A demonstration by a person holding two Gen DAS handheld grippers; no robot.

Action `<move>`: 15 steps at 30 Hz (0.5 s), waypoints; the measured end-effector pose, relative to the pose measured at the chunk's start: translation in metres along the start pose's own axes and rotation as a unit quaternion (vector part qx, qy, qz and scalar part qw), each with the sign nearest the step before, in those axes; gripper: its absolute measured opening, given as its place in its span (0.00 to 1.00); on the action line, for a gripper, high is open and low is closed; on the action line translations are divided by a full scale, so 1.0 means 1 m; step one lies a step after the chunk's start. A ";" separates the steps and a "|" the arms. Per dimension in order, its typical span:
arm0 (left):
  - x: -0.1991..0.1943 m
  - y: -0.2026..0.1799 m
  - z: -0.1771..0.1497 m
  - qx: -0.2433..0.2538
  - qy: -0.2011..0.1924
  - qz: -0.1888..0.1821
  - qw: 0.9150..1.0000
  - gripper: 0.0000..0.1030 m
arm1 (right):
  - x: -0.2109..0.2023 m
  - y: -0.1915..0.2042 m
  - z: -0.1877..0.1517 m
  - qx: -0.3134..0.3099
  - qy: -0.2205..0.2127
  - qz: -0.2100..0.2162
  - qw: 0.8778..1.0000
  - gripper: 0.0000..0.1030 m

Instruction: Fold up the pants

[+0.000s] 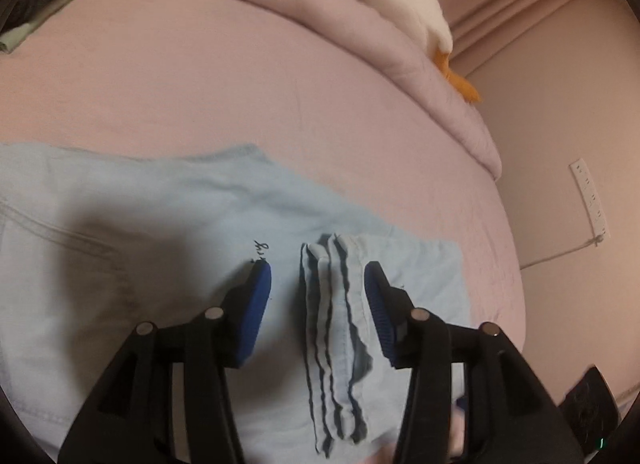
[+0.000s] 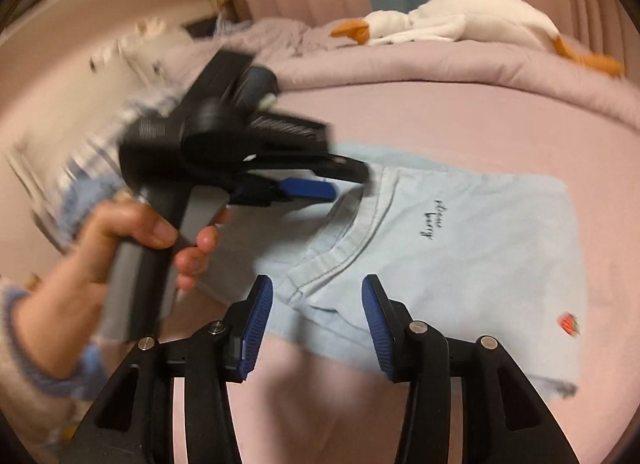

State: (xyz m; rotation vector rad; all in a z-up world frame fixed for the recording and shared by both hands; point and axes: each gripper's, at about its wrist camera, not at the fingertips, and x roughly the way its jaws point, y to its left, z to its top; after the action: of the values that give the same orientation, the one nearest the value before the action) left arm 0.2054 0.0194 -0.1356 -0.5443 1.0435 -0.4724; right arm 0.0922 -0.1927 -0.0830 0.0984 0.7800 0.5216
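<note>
One pair of light blue pants lies folded on the pink bed, with one stack of folded edges between the wide jaws of the left gripper. The right gripper is open wide too, holding nothing. One white plush goose lies on one quilt.

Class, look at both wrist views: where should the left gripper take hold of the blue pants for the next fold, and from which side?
Probably the stacked edge of the pants: it stands up as a ridge between the open left gripper fingers. Come from straight above, one pad on each side. The flat cloth elsewhere gives no edge to pinch.
</note>
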 end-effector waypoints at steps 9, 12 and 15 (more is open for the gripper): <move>0.025 -0.083 -0.041 0.046 0.026 -0.096 0.994 0.44 | -0.022 -0.055 -0.002 0.048 -0.045 -0.126 0.990 0.35; 0.059 -0.097 -0.055 0.066 0.040 -0.044 0.996 0.18 | -0.020 -0.061 -0.004 0.057 -0.049 -0.149 0.986 0.34; 0.072 -0.090 -0.066 0.081 0.034 0.023 0.996 0.12 | -0.013 -0.060 -0.003 0.055 -0.042 -0.144 0.987 0.34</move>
State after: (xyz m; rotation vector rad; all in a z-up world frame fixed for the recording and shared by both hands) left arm 0.1677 -0.1064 -0.1538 -0.3617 1.0692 -0.5321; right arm 0.1071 -0.2511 -0.0930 0.1066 0.7256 0.1983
